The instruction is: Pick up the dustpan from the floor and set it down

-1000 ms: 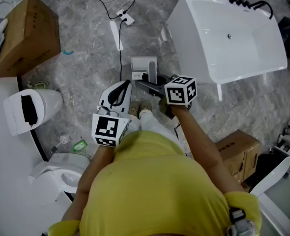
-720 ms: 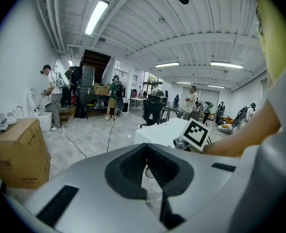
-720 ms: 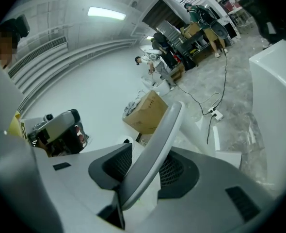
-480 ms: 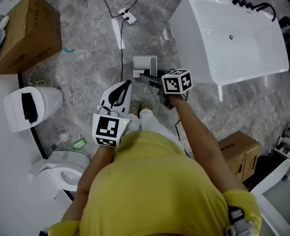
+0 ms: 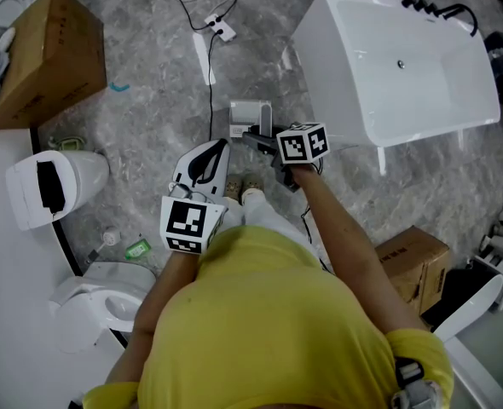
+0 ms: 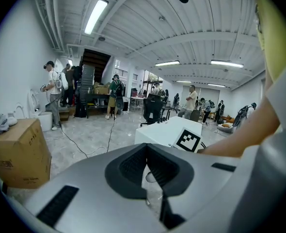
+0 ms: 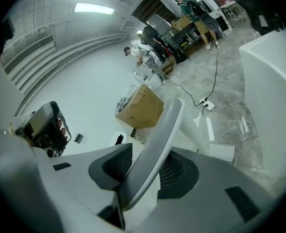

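The right claw (image 7: 142, 174) is clamped on the dustpan's (image 5: 250, 112) pale handle (image 7: 162, 130), which juts out straight ahead of it. The left claw (image 6: 148, 171) sits off to its left, pinched shut and empty.

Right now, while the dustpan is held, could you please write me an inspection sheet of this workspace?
Surface: grey marbled floor.
Job's things: dustpan low beside the white bathtub; whether it touches the floor cannot be told.
Clutter: cardboard box at upper left, second cardboard box at lower right, small green item.
Grippers: right tongs closed on the dustpan's handle; left tongs closed, tips together, nothing between them.
Cables: black cable across the floor from a white power strip.
Surroundings: toilets at left; people standing far off.
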Motion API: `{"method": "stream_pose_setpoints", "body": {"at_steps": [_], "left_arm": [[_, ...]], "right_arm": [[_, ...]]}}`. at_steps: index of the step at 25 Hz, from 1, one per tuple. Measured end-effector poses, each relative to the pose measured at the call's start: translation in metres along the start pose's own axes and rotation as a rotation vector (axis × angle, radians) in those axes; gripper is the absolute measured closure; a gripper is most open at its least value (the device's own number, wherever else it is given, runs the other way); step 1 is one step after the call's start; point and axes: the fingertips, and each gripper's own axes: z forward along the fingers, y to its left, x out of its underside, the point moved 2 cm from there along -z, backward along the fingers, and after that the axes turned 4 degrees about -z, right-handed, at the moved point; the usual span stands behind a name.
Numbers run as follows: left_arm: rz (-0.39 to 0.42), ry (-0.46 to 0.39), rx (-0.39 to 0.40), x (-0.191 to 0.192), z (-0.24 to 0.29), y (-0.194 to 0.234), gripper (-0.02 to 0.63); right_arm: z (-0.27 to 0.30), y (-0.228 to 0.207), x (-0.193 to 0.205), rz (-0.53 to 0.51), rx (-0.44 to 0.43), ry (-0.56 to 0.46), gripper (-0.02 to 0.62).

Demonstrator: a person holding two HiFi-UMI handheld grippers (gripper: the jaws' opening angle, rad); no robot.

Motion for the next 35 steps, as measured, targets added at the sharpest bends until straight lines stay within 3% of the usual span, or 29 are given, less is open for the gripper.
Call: {"method": "stream_pose_setpoints", "body": {"at_steps": [4,6,10,13,15,18,20,24,31,35], "left_arm": [[0.003,-0.003,0.007,0.001,-0.001,-0.003,0.606],[0.007,-0.010,0.017,0.000,-0.002,-0.006,0.606],[0.009,-0.021,0.036,-0.003,-0.002,-0.013,0.606],[0.021,-0.029,0.042,-0.003,-0.005,-0.017,0.606],[0.032,-0.035,0.042,-0.003,-0.006,-0.018,0.606],[0.044,-0.061,0.048,-0.010,-0.005,-0.023,0.606],[0.053,-0.085,0.055,-0.019,-0.004,-0.026,0.606],[0.085,-0.151,0.045,-0.049,-0.004,-0.028,0.606],[0.152,-0.326,-0.017,-0.132,-0.016,-0.033,0.606],[0.192,-0.418,-0.061,-0.173,-0.028,-0.036,0.606]], "right_arm": [[-0.004,0.005,0.001,-0.016,0.031,0.020,0.423],[-0.007,0.004,0.002,-0.001,0.070,0.032,0.378],[-0.021,0.002,0.006,0.064,0.145,0.045,0.227],[-0.047,0.008,0.001,0.034,0.228,-0.031,0.220],[-0.071,0.018,-0.010,-0.042,0.296,-0.118,0.270],[-0.110,0.044,-0.037,-0.241,0.427,-0.250,0.491],[-0.132,0.065,-0.056,-0.379,0.504,-0.326,0.568],[-0.177,0.108,-0.095,-0.554,0.598,-0.499,0.584],[-0.256,0.175,-0.146,-0.701,0.711,-0.802,0.584],[-0.277,0.201,-0.164,-0.766,0.744,-0.888,0.586]]}}
